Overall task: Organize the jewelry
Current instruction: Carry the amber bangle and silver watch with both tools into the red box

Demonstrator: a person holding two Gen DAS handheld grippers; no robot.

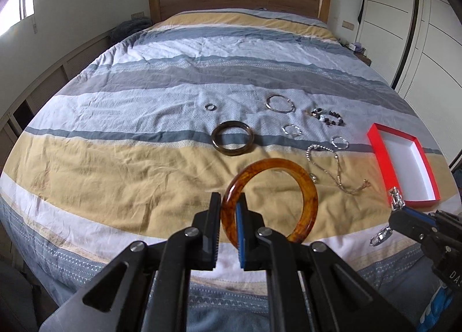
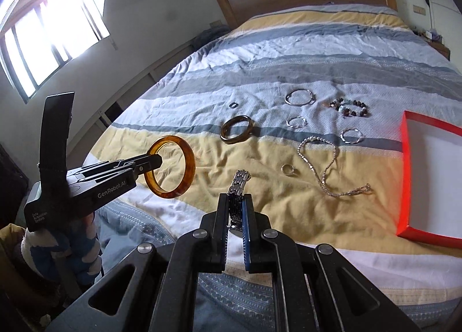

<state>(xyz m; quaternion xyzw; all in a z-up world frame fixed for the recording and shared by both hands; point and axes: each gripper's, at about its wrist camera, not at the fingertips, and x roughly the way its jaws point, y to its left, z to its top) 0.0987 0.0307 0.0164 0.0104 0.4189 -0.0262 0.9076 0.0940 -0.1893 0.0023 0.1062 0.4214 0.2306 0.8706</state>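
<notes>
**Two pieces lifted, the box waits on the right**

The bed (image 1: pixel 121 170), under a striped yellow, grey and white cover, fills both views. On its right side lies the red box (image 2: pixel 404 176), lid off, white inside and with nothing in it. Left of the box the loose jewelry is spread out: a dark bangle (image 1: pixel 232 141) near the middle, a large silver hoop (image 1: pixel 279 103) farther back, a beaded bracelet (image 1: pixel 327 117) to its right, two small silver bracelets, a long chain necklace (image 2: pixel 323 167) nearer the front, and two small rings.

The left gripper (image 1: pixel 229 206) is clenched on the rim of an amber bangle (image 1: pixel 300 184), which hangs in the air above the yellow stripe, clear of the cover. The right gripper (image 2: pixel 234 205) is clamped on a silver metal watch band (image 2: pixel 238 187), whose links stand up between the jaws.

The step in hand looks like carrying both pieces to the box. To do it well, bring the watch band in first, since the right gripper is nearer the box, lower it inside the red wall before letting go, and lay it along one side. Pass the amber bangle above the necklace, not through it, and set it flat on the white floor.
</notes>
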